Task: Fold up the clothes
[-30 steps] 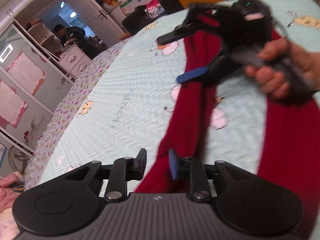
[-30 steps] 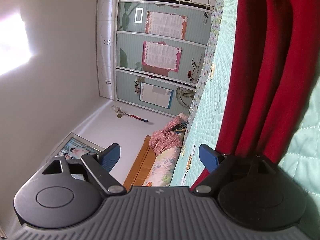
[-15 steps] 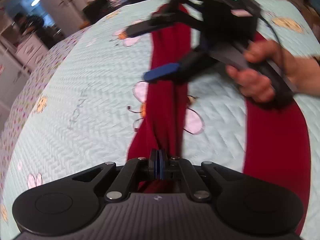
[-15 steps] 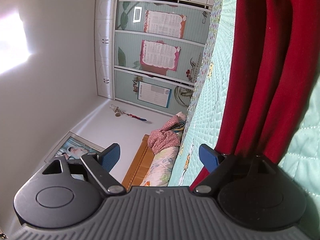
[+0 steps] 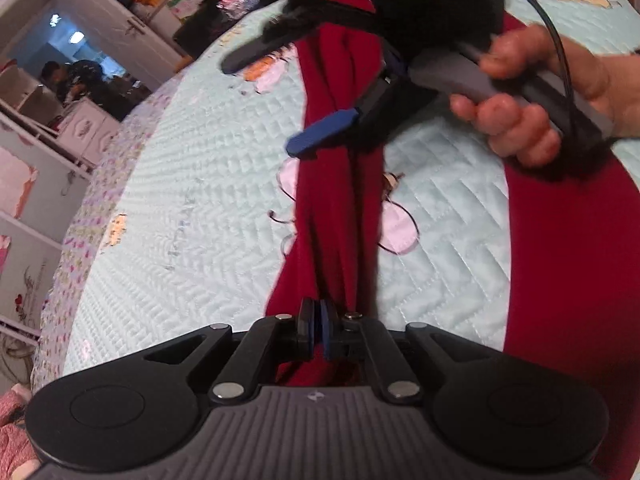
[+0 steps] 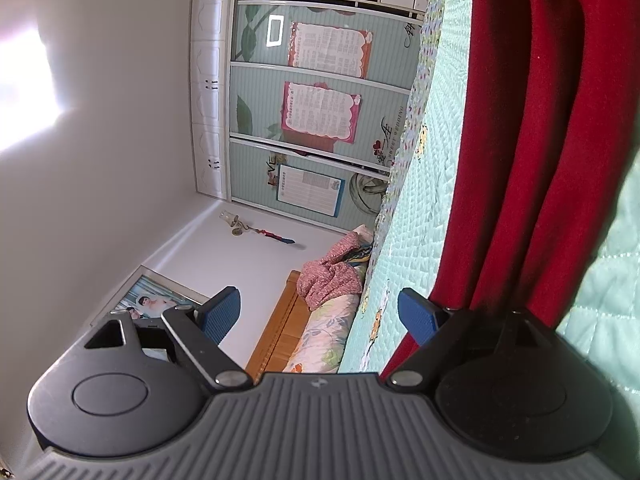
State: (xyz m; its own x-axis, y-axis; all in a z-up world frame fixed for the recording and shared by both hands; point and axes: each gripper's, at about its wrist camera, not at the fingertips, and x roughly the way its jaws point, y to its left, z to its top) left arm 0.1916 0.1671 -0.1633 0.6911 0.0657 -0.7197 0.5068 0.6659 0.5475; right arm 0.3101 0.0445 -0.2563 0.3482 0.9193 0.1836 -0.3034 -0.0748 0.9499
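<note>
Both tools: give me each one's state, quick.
Left tool: closed on the red garment.
Right tool: open, holding nothing; garment beside one finger.

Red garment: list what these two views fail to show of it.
- Left wrist view: the red garment near end is hidden under the left gripper body; its wide part runs off the right edge.
- Left wrist view: the right gripper and hand cover the far end.
- Right wrist view: frame edges cut it off.
</note>
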